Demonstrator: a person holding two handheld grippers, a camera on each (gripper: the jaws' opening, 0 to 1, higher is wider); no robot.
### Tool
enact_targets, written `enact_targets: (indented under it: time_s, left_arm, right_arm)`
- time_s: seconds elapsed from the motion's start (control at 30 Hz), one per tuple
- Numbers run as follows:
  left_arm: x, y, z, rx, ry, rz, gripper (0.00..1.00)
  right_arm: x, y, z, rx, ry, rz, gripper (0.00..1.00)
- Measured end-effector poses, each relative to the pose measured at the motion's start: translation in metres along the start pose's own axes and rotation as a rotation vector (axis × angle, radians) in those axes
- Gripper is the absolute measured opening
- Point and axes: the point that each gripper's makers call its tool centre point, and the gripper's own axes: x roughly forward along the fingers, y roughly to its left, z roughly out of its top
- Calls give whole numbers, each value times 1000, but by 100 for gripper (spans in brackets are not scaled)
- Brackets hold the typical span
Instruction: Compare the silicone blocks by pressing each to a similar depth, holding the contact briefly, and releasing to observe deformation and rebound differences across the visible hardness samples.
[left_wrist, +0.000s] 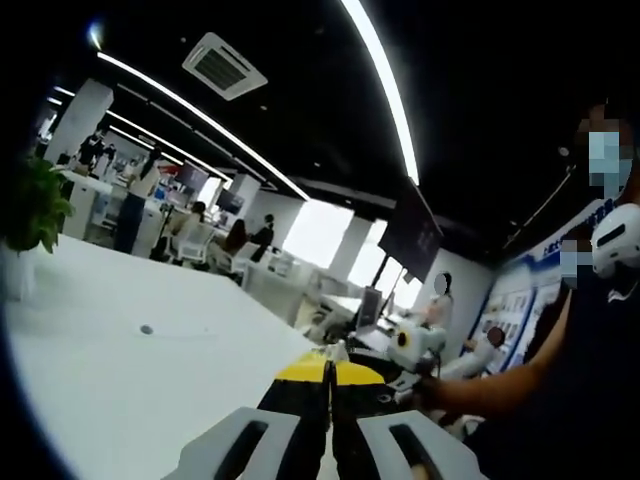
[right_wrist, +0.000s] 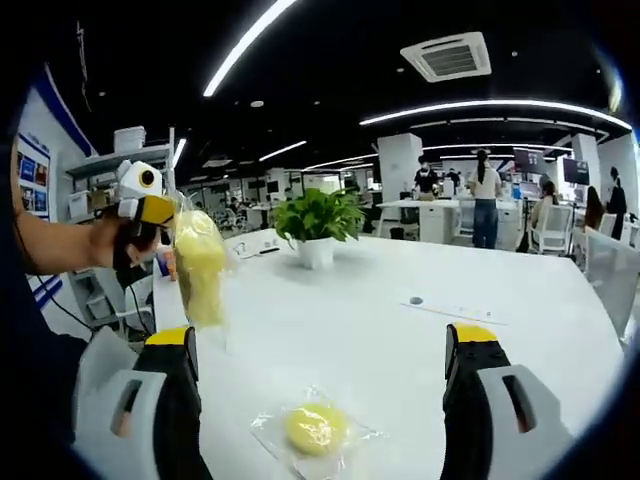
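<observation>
Here the left gripper (right_wrist: 158, 215) clamps a bagged yellow block (right_wrist: 200, 265) above the white table (right_wrist: 400, 330), while the right gripper (right_wrist: 325, 350) gapes wide over another bagged yellow block (right_wrist: 314, 428) lying near.

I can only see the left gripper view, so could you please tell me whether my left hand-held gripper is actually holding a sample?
Observer: Yes. In the right gripper view, the left hand-held gripper holds a tall yellow sample in a clear bag, hanging above the white table.
Operator: Is another sample out?
Observer: A round yellow sample, also bagged, lies flat on the table.
Operator: And the other gripper?
Observer: The right hand-held gripper is open. The round sample appears between its jaws in that view, untouched.
</observation>
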Motion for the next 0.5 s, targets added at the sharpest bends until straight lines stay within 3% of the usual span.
enact_targets:
  time_s: [0.13, 0.23, 0.37, 0.43, 0.5]
  left_arm:
    - [-3, 10, -4, -23, -4, 19, 0]
    - [-5, 18, -10, -40, -1, 39, 0]
    - [-8, 26, -19, -63, 10, 57, 0]
    - [-10, 29, -22, -77, 7, 65, 0]
    - [-12, 33, -25, -90, 2, 75, 0]
  right_arm:
    - [-14, -10, -21, -12, 11, -68, 96]
    - [-26, -21, -39, 44, 27, -140, 96]
    - [-38, -27, -55, 29, 27, -193, 96]
    - [-45, -27, -62, 95, 18, -223, 96]
    - [-52, -26, -72, 80, 20, -251, 96]
